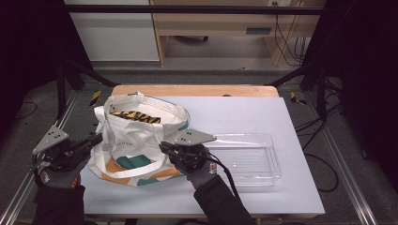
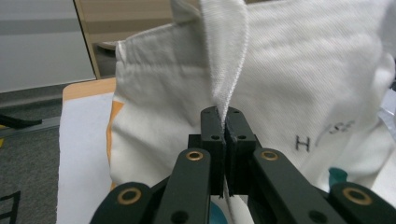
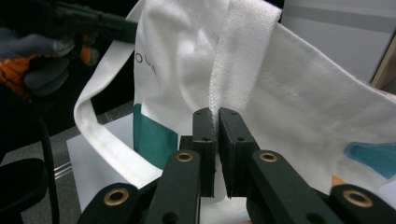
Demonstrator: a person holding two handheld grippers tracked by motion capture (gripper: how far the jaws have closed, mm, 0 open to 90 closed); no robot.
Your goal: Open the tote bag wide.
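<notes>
A white tote bag [image 1: 136, 140] with orange and teal patches stands on the left half of the white table cover [image 1: 244, 112], its mouth open. Something striped yellow and black [image 1: 136, 116] lies inside. My left gripper [image 1: 97, 137] is at the bag's left side; in the left gripper view it [image 2: 223, 122] is shut on a white handle strap [image 2: 226, 56]. My right gripper [image 1: 163, 146] is at the bag's right side. In the right gripper view it [image 3: 217, 122] is pinched shut on another fold of white strap [image 3: 236, 60]. Across the bag, the other gloved hand [image 3: 37, 60] is in sight.
A clear plastic tray [image 1: 248, 159] lies just right of the right hand, near the table's front right. The wooden table edge [image 1: 197, 90] runs along the back. Black frame struts [image 1: 63, 89] stand at both sides of the table.
</notes>
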